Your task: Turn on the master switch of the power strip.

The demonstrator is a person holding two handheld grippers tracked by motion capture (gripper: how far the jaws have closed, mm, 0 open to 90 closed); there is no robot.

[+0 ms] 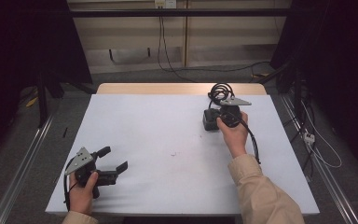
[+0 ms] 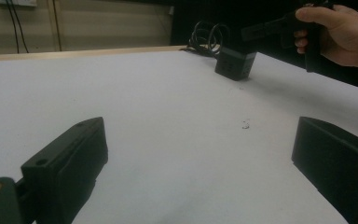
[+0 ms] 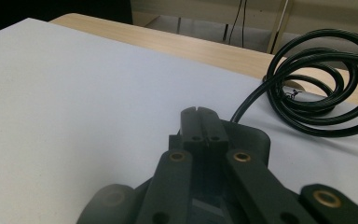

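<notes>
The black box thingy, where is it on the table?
In the high view the black box sits on the white table at the far right, just under the right gripper, with its coiled black cable right behind it at the table's far edge.

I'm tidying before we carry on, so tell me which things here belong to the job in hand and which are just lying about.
In use:
right gripper, jaws shut, over the black box
black box
coiled black cable running from the box

Not in use:
left gripper, open, holding nothing
small dark speck on the white table cover
</notes>
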